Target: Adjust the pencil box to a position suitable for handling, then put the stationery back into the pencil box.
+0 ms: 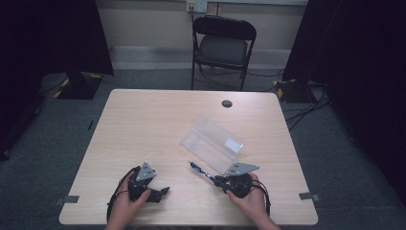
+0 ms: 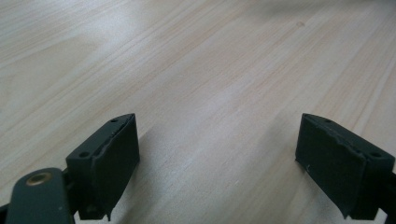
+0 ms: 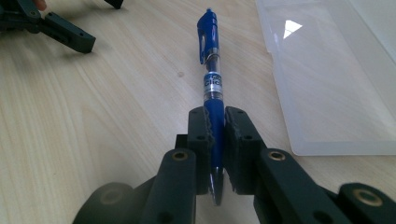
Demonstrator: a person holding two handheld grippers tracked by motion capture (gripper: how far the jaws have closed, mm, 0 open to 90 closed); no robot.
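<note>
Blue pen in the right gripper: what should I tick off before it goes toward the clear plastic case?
1. Grip on the blue pen: ok. The right gripper has both jaws closed on the rubber grip section.
2. Pen's alignment: ok. It runs straight out along the jaws, clip end away from the hand.
3. Clear plastic case open: ok. It lies open on the table with its lid folded back.
4. Path to the case: ok. In the right gripper view, bare tabletop lies between the pen and the case edge.
5. Left gripper out of the way: ok. Its jaws are wide apart over bare wood.
6. Pen tip retracted: cannot tell.
</note>
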